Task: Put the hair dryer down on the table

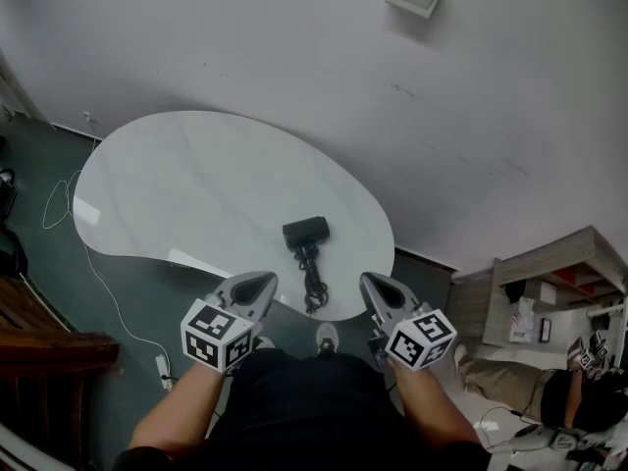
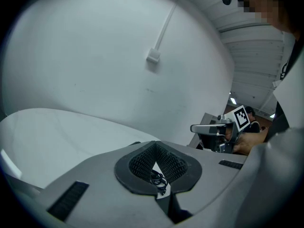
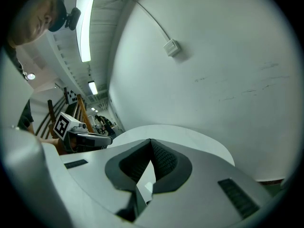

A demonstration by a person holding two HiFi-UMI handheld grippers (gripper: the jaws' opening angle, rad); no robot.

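Left claw [image 1: 253,290] and right claw [image 1: 381,294], each with its jaws closed together and holding nothing, side by side at the near edge of the white counter [image 1: 177,184]. The black hair dryer [image 1: 306,231] lies on the counter ahead of both claws, apart from them. Its coiled cord [image 1: 313,285] runs back into the gap between them.

A white wall [image 1: 294,47] meets dark green floor [image 1: 29,292]; wooden shelving [image 1: 564,263] stands right.
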